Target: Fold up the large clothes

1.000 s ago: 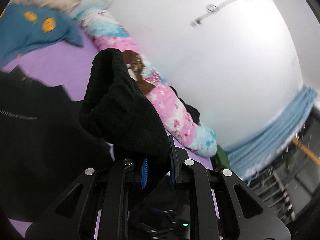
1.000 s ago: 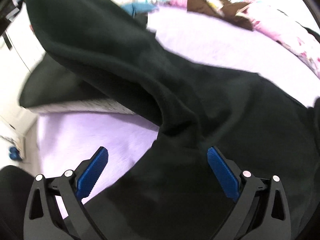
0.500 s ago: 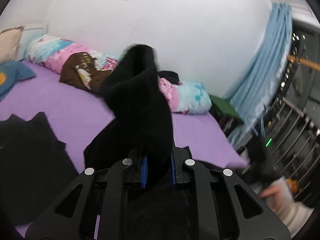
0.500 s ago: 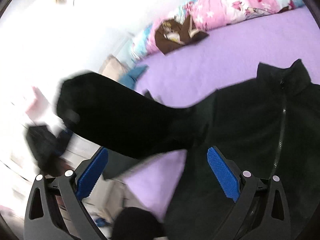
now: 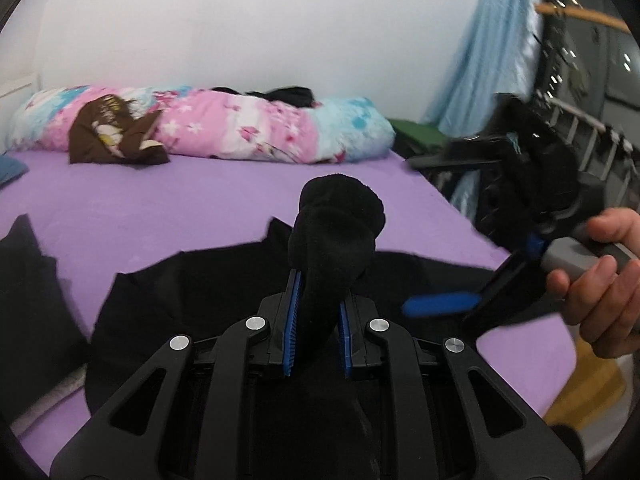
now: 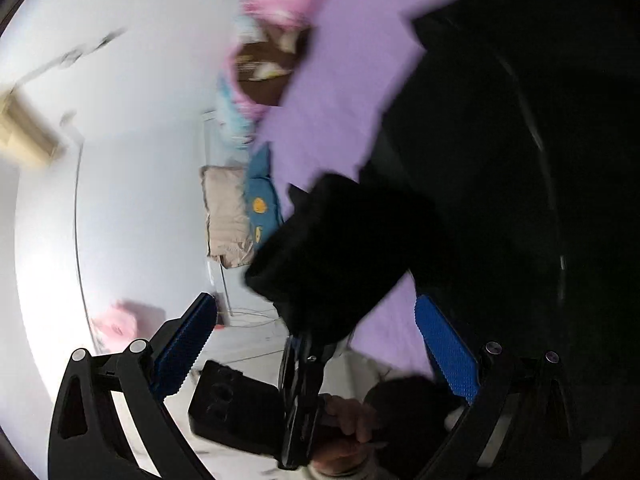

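Bed: purple sheet (image 5: 168,196), rolled quilt (image 5: 224,128) by the wall.
Jacket (image 5: 208,292): black, spread on the sheet.
Left gripper (image 5: 316,320): jaws clamped on the sleeve (image 5: 336,224), which has come down from high to low over the body.
Right gripper (image 6: 316,344): jaws wide, empty, swung aside.
Meaning: sleeve fold seems nearly laid.

The right gripper (image 6: 316,338) is hanging with fingers (image 6: 446,350) spread wide and empty, while the left gripper (image 6: 300,380) is pinching a black garment (image 6: 344,248) above the purple bed (image 6: 344,92).
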The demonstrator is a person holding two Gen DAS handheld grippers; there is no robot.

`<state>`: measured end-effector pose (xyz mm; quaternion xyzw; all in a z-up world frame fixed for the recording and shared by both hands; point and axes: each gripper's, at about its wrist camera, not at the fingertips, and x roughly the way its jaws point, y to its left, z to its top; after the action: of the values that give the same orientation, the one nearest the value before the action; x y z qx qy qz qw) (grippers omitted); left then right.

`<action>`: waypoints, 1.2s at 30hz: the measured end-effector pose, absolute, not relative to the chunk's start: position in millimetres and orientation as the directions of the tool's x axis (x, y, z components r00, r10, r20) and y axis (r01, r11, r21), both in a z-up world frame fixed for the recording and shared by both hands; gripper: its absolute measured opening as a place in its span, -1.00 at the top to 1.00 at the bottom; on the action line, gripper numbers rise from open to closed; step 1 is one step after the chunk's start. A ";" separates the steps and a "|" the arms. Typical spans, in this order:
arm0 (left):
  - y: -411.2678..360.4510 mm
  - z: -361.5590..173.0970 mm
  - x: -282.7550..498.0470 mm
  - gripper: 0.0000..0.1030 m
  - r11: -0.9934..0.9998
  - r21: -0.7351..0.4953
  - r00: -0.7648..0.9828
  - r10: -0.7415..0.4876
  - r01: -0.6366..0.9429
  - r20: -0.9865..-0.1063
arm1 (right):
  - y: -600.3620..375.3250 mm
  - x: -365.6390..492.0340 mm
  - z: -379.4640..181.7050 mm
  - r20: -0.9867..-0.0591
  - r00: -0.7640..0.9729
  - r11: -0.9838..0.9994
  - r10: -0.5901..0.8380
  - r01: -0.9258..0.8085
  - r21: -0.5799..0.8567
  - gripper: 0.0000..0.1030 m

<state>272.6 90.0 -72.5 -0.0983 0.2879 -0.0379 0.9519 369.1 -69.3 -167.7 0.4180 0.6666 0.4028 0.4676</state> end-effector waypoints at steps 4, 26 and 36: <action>58.5 -82.6 268.6 0.69 0.991 -0.089 0.833 -0.132 0.100 -0.537 | -81.8 368.6 -200.8 -0.246 -0.189 0.292 0.951 0.276 0.916 -0.90; -17.3 -114.2 280.1 -0.30 0.964 -0.012 0.774 -0.219 0.264 -0.594 | -165.7 403.3 -190.6 -0.233 -0.079 0.241 0.969 0.114 0.964 0.47; 16.0 -135.7 279.4 -0.84 0.974 -0.074 0.744 -0.212 0.215 -0.633 | -217.8 440.5 -202.9 -0.281 -0.093 0.270 0.955 -0.119 0.956 0.44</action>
<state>279.4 16.0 -135.7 0.0018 0.3387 -0.1144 0.9339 440.5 -217.8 -202.9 0.3703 0.5642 0.4776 0.5625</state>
